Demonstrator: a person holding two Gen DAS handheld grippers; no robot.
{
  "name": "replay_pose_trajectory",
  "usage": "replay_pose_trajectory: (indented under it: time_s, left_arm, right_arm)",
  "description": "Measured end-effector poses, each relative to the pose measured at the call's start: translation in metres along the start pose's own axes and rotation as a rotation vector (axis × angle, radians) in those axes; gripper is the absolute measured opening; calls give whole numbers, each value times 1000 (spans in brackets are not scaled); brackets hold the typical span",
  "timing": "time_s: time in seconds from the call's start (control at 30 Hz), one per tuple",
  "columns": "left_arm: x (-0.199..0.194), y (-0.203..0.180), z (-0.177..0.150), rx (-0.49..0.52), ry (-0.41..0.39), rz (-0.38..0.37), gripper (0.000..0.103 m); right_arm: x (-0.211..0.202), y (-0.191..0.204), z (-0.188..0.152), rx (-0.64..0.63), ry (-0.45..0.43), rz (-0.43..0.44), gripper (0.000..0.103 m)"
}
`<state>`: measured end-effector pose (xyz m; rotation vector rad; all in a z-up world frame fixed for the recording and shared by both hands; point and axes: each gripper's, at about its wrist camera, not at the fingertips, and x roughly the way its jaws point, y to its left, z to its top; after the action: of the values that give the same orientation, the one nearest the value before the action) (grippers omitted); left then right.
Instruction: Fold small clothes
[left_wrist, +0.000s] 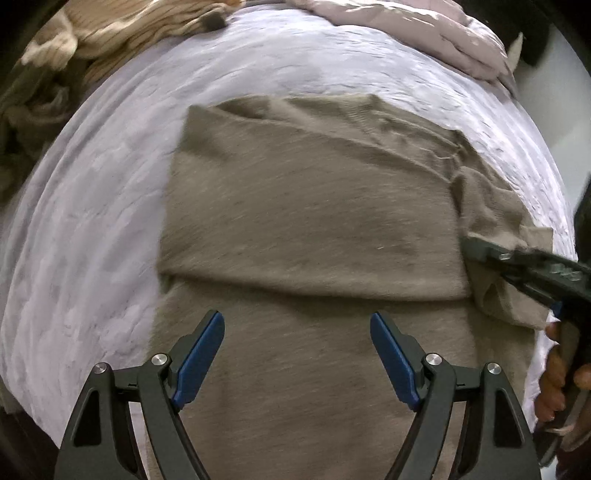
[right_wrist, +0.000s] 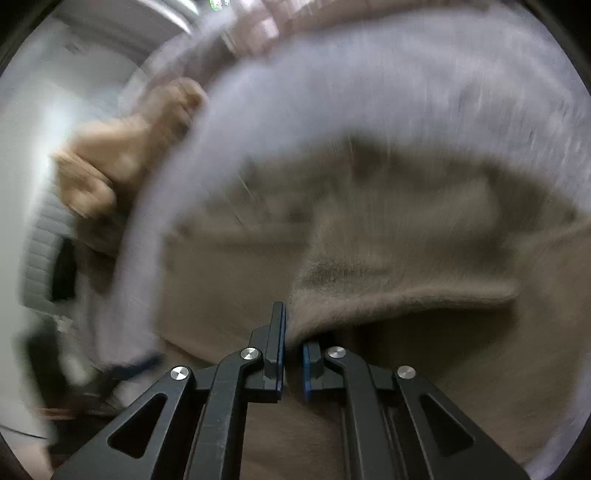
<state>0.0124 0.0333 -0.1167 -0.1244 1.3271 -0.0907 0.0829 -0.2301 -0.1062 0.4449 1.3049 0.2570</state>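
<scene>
Left wrist view: the taupe knitted garment (left_wrist: 310, 206) lies spread on the pale lilac textured bedspread (left_wrist: 92, 221), one fold already crossing its middle. The left hand-held gripper (left_wrist: 297, 354) hangs above the near portion, jaws wide apart, holding nothing. At the right edge the right hand-held gripper (left_wrist: 476, 251) has a bunched side part of the garment, likely a sleeve.

Right wrist view, heavily blurred: the right hand-held gripper's jaws are pressed together on a rolled edge of the knit.

Judgement: the fold is mid-course, the side part being carried across. Next move calls for laying it flat over the body, releasing, and the left hand-held gripper steadying or taking the near hem
</scene>
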Motion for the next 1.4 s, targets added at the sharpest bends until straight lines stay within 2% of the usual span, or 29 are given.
replay_pose_trajectory:
  time_s: [0.07, 0.13, 0.2, 0.27, 0.33, 0.4, 0.47, 0.53, 0.6, 0.67, 0.73, 0.77, 0.8, 0.83, 0.93, 1.0, 1.13, 1.23, 1.27, 1.33, 1.37, 1.4]
  left_arm:
    - [3, 9, -4, -7, 2, -10, 81]
    - [5, 15, -8, -13, 5, -20, 81]
    - [4, 19, -10, -24, 6, -27, 81]
    - [-1, 26, -13, -38, 0, -34, 81]
    - [-6, 33, -15, -47, -12, -40, 81]
    - [-12, 42, -17, -56, -23, -44, 81]
    - [-14, 53, -20, -67, -25, -47, 81]
    - [-15, 64, -21, -80, -22, -41, 81]
    - [-16, 73, -21, -97, -23, -39, 81]
    - [-18, 82, -20, -119, -26, -54, 81]
    - [-20, 86, -16, -134, -27, -90, 81]
    - [-21, 88, -15, -137, -26, -108, 81]
    - [-20, 87, -12, -141, -23, -138, 81]
    - [-17, 83, -6, -145, -19, -175, 81]
    - [-10, 68, 13, -153, -5, -293, 81]
    - [-2, 56, 26, -143, 14, -342, 81]
    - [16, 33, 47, -119, 69, -401, 81]
    - [21, 26, 53, -136, 70, -407, 81]
    - [21, 26, 55, -146, 66, -412, 77]
    - [26, 27, 60, -175, 56, -419, 41]
    - [28, 28, 62, -180, 64, -421, 10]
    - [30, 27, 64, -177, 62, -411, 8]
  right_arm:
    - [-5, -10, -13, 92, -24, 51, 19]
    - [-19, -27, -22, 225, -78, 110, 57]
    - [-32, -47, -27, 376, -151, 161, 59]
    - [-32, -62, -28, 479, -173, 174, 55]
    - [-30, -70, -23, 523, -187, 158, 6]
    - [-37, -50, -16, 429, -221, 132, 7]
    - [-46, -14, -6, 250, -228, 106, 7]
    - [-46, 31, -7, 29, -197, 75, 7]
    - [-30, 73, -10, -177, -132, 33, 7]
    - [-9, 97, -25, -317, -65, -16, 10]
    - [19, 111, -37, -405, 37, -63, 13]
    - [30, 112, -43, -423, 79, -92, 19]
    - [35, 111, -50, -426, 99, -111, 30]
    - [33, 108, -55, -408, 96, -103, 38]
    - [10, 83, -64, -269, 73, -38, 49]
    - [-12, 53, -70, -133, 49, 10, 49]
    - [-53, -8, -91, 102, -21, 34, 49]
    - [-65, -41, -102, 276, -70, 57, 49]
    - [-71, -55, -108, 329, -83, 69, 49]
    - [-82, -83, -124, 440, -114, 93, 49]
    - [-85, -95, -131, 489, -129, 105, 49]
    - [-88, -107, -137, 543, -147, 118, 49]
